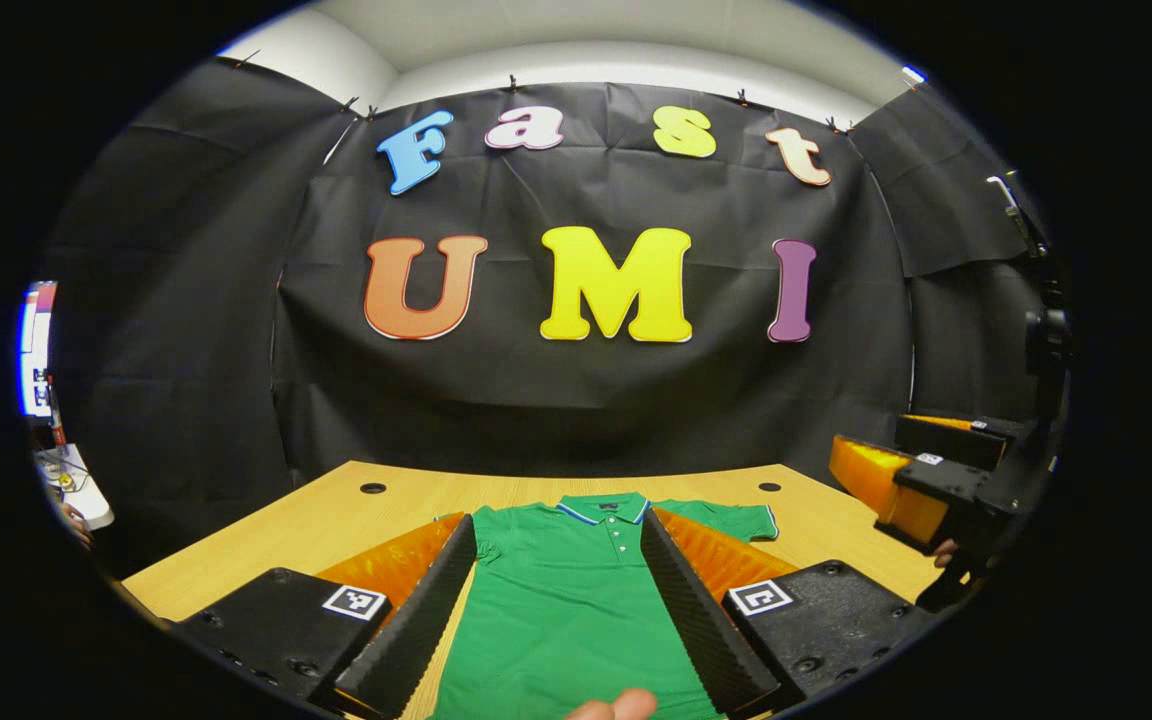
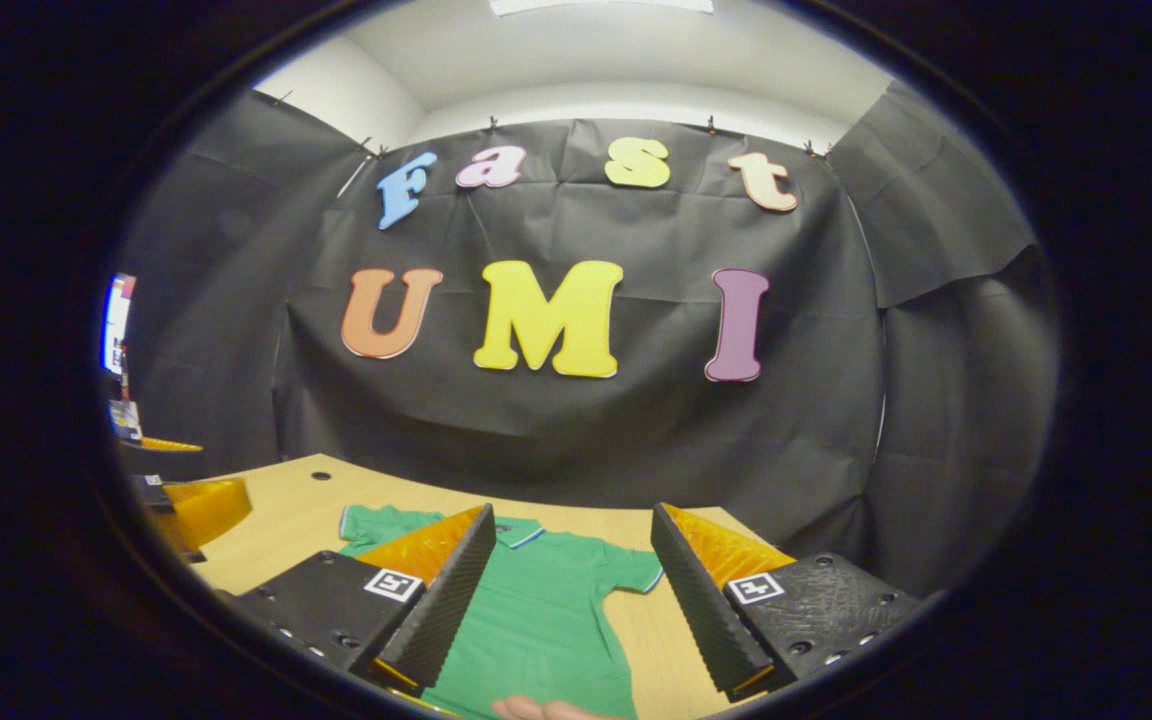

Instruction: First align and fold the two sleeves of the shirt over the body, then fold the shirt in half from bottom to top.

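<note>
With both sleeves unfolded, the shirt [image 1: 576, 600] lies flat on the counter [image 1: 336, 520]; the spread left tool [image 1: 556, 610] and right tool [image 2: 576, 600] must be lowered onto the sleeves.

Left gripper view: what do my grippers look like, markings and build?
The left gripper has two long wedge-shaped fingers with ridged, sawtooth-textured inner pads, each mounted on a black bolted block bearing a square black-and-white fiducial tag. The right gripper is built the same, with a tag on each block. No cables are visible.
</note>
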A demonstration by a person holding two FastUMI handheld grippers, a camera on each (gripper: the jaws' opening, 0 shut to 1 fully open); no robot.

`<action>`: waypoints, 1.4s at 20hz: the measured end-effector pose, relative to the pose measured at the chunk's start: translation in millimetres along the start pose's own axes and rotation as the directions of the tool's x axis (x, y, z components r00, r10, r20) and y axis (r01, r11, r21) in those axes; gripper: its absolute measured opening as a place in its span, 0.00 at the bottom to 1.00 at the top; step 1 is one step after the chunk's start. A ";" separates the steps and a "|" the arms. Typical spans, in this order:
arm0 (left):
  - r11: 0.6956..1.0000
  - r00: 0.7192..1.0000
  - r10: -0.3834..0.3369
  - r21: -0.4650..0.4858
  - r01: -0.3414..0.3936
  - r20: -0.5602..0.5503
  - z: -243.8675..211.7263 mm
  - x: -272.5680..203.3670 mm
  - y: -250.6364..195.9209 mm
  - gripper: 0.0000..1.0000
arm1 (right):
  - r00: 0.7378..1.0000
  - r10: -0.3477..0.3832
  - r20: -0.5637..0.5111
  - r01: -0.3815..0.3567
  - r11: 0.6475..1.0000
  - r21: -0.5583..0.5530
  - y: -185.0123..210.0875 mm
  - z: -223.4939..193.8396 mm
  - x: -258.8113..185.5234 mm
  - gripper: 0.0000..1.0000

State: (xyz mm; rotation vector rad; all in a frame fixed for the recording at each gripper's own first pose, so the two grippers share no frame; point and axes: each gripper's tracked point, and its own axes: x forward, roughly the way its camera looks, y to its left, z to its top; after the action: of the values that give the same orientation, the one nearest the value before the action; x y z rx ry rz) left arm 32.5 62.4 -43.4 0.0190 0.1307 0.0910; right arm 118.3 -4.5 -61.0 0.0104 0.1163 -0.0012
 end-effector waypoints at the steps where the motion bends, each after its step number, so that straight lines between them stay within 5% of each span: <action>1: 1.000 1.000 0.002 0.001 -0.002 -0.010 -3.1 2.6 0.6 1.00 | 1.000 -0.002 -0.011 0.002 1.000 0.010 -2.5 -3.6 18.5 0.96; 6: 0.999 0.998 0.048 0.009 -0.048 -0.034 -15.2 16.1 15.8 1.00 | 0.985 -0.076 -0.157 0.075 0.997 -0.016 -38.4 -57.0 123.7 0.95; 7: 0.999 0.998 0.046 0.005 -0.046 -0.040 -17.6 17.2 15.9 0.92 | 0.977 -0.105 -0.185 0.100 0.994 -0.037 -50.4 -73.8 141.7 0.95; 8: 0.999 0.998 0.044 0.005 -0.044 -0.044 -19.8 19.5 15.7 1.00 | 0.967 -0.136 -0.214 0.127 0.990 -0.058 -63.0 -92.2 162.3 0.95; 14: 0.998 0.996 0.051 0.036 -0.048 -0.072 -36.9 33.6 12.8 1.00 | 0.892 -0.298 -0.341 0.241 0.950 -0.200 -115.0 -185.1 241.0 0.96; 19: 0.998 0.992 0.033 0.058 -0.026 -0.123 -58.4 43.9 1.8 1.00 | 0.827 -0.238 -0.509 0.238 0.969 -0.067 -117.9 -227.4 268.5 0.94; 23: 0.999 0.989 -0.003 0.043 0.010 -0.147 -67.1 46.4 -7.9 1.00 | 0.780 -0.265 -0.566 0.268 0.960 -0.080 -131.6 -252.8 273.8 0.93; 25: 0.999 0.989 -0.002 0.046 0.009 -0.149 -67.7 47.2 -7.1 1.00 | 0.772 -0.244 -0.587 0.300 0.954 -0.001 -129.9 -256.6 277.2 0.90; 28: 0.999 0.987 -0.001 0.034 0.006 -0.163 -72.4 49.3 -4.6 1.00 | 0.764 -0.181 -0.619 0.322 0.939 0.124 -129.0 -262.9 279.0 0.72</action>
State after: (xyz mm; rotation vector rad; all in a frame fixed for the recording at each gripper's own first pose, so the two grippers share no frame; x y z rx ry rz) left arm 72.1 63.3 -121.7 0.0455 0.2955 0.0868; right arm 364.7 -130.9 -355.9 0.2246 0.7629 -0.2886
